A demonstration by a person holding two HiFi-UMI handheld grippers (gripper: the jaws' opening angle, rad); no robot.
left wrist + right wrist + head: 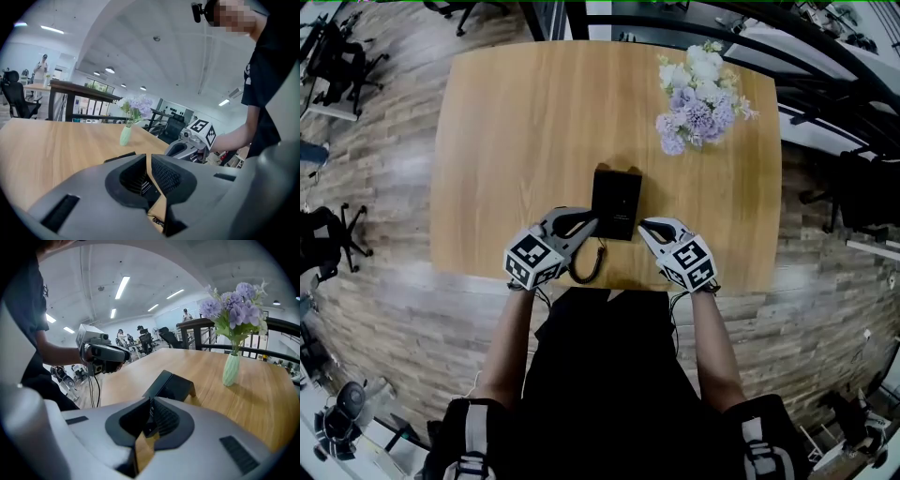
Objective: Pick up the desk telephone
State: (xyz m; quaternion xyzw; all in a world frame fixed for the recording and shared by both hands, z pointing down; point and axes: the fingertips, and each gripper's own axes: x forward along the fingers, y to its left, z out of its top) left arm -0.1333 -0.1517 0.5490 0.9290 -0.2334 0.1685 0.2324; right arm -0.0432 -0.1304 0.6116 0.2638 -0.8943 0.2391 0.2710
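The black desk telephone (616, 202) lies flat near the table's front edge, its coiled cord (589, 267) trailing towards the person. My left gripper (592, 223) is shut and empty, its tips by the phone's near left corner. On the other side my right gripper (644, 226), also shut on nothing, hovers at the near right corner. In the left gripper view the closed jaws (149, 158) point over the phone (120, 157) towards the right gripper (188, 147). The right gripper view has its closed jaws (151, 402) just short of the phone (171, 385). I cannot tell whether either gripper touches the phone.
The wooden table (516, 141) carries a pale green vase of purple and white flowers (698, 98) at the far right, also the vase (230, 369). Office chairs (337, 56) stand on the wood floor to the left. Dark desks (844, 56) run along the right.
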